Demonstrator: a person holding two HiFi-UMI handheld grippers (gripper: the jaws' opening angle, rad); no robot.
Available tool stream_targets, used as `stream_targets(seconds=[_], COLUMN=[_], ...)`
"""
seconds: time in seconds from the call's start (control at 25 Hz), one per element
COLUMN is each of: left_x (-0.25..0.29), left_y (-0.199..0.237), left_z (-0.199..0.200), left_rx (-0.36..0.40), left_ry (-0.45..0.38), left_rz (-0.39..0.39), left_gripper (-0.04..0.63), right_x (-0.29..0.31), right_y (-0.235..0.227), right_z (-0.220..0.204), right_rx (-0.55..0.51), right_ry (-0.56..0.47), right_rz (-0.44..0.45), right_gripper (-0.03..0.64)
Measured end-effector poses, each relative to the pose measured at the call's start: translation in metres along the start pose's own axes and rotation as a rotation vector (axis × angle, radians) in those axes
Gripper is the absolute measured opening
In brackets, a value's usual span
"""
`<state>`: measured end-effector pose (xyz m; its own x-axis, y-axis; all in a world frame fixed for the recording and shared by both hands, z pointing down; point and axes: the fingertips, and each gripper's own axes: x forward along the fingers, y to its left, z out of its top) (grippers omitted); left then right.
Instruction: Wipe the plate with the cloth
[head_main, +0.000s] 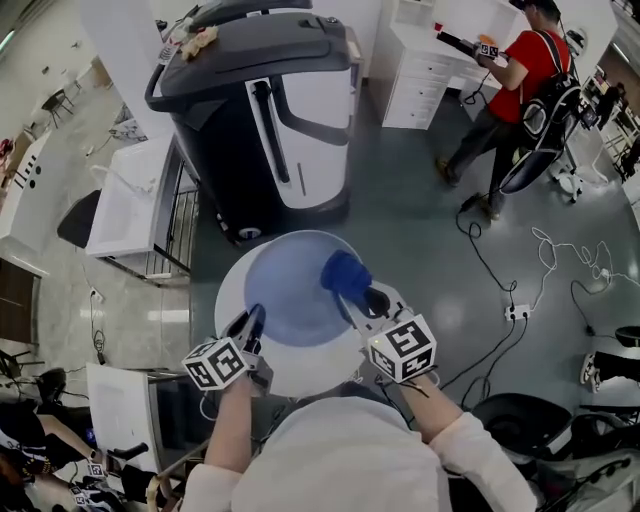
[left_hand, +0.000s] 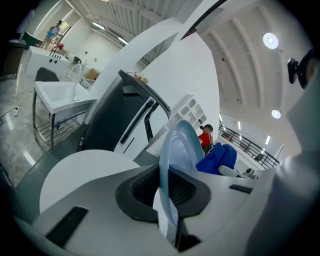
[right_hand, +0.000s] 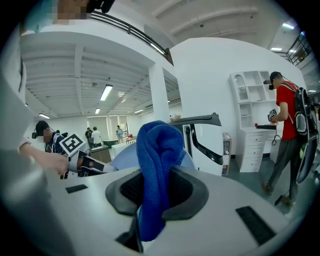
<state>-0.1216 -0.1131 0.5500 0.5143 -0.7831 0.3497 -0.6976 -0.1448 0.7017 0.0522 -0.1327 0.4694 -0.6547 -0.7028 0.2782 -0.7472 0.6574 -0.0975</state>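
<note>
The plate (head_main: 290, 292) looks stiff, slick and breakable; my left gripper (head_main: 254, 320) clenches its rim at lower centre, while my right gripper (head_main: 360, 302) grasps the soft, limp cloth (head_main: 345, 272).

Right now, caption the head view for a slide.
Left claw grips the blue plate by its rim over a white table; right claw holds a blue cloth at its edge.

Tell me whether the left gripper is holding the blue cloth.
No: the left gripper view shows the left gripper shut on the rim of the pale blue plate, while the blue cloth is in the right gripper.
</note>
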Motion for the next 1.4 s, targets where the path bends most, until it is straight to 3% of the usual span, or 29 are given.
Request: stream_targets(seconds=[0.44,0.76,1.08,1.4], left_x=[-0.007,-0.006,-0.007,-0.014], left_y=[-0.021,-0.030,-0.021,-0.007], left_z=[0.005,0.011,0.031,0.056], left_rx=[0.064,0.103,0.099,0.071], left_ry=[-0.008,-0.017,-0.090,-0.150], left_rz=[-0.027,-0.020,0.008,0.026], left_gripper=[0.048,0.048,0.048,0.049], right_x=[0.043,0.078,0.077,0.067], right_y=[-0.007,0.047,0.096,0.061], right_z=[0.006,0.020,-0.030,-0.060], right_rx=[-0.077,-0.175,-0.204,-0.187], right_ry=[0.074,0.099,0.251,0.361], right_rz=[-0.071,0.040,0.197,0.123], right_gripper=[0.094,0.092,0.094,0.093])
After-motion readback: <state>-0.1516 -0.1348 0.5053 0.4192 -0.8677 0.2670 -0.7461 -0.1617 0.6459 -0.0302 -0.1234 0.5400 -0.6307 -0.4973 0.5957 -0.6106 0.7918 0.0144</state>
